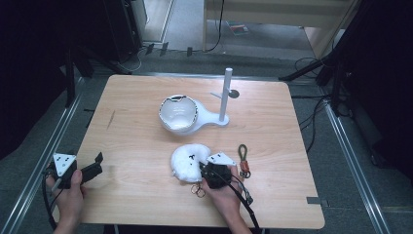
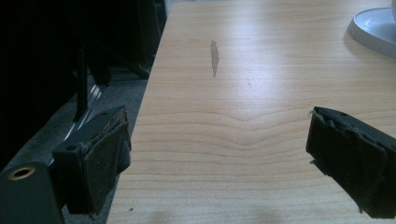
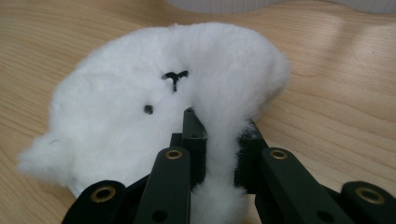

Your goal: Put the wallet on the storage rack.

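A white fluffy plush toy (image 1: 189, 162) with a small black stitched face lies on the wooden table (image 1: 136, 146) in front of the middle. My right gripper (image 1: 207, 169) is at its right edge, and its jaws pinch a fold of the white fur (image 3: 219, 144). The plush (image 3: 154, 107) spreads out to the left of the jaws in the right gripper view. My left gripper (image 1: 97, 163) rests at the table's left front edge, jaws wide apart with bare wood between the pads (image 2: 105, 158).
A white bowl-shaped base (image 1: 179, 114) with an upright white post (image 1: 225, 95) stands at the table's centre back. A green and orange key strap (image 1: 243, 161) lies right of the plush, and small metal rings (image 1: 197, 191) lie by the right hand.
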A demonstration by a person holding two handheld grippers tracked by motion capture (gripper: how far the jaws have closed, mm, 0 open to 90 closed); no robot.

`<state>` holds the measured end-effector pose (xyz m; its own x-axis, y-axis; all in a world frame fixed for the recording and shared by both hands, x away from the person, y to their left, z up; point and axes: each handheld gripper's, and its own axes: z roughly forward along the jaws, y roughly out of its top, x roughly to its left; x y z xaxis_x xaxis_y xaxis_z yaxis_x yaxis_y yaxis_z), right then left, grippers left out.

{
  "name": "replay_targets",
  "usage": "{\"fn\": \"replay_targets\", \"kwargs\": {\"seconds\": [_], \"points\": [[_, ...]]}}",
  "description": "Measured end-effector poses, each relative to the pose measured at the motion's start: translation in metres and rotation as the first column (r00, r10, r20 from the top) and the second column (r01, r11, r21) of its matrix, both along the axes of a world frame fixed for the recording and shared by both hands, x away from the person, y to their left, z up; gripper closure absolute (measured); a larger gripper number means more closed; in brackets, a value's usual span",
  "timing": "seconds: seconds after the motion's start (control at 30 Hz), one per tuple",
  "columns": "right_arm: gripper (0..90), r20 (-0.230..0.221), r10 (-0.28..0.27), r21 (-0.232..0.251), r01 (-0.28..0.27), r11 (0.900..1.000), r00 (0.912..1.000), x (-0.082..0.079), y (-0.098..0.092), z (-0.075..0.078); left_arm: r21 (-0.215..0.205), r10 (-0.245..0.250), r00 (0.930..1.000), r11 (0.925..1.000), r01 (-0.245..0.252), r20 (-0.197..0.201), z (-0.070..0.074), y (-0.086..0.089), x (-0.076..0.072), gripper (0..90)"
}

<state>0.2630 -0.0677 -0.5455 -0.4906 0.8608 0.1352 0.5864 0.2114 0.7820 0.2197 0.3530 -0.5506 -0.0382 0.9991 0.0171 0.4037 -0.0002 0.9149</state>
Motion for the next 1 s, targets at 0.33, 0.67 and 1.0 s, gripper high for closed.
{"fn": "replay_targets", "kwargs": {"seconds": [0.33,0.67,1.0], "points": [[80.4,0.044,0.002,0.035,-0.004,0.999,0.9990,-0.007,0.000,0.023,-0.002,0.002,1.0000,1.0000,-0.002,-0.001,0.000,0.000,0.000,7.2],[80.0,0.120,-0.048,0.080,0.038,0.996,0.9916,-0.009,-0.005,0.055,-0.003,0.002,1.0000,1.0000,-0.002,-0.001,0.000,0.000,0.000,7.2],[79.1,0.163,-0.144,0.101,0.129,0.987,0.9761,0.005,-0.008,0.082,-0.007,0.004,1.0000,1.0000,-0.004,-0.001,0.000,0.001,0.000,7.2]]}}
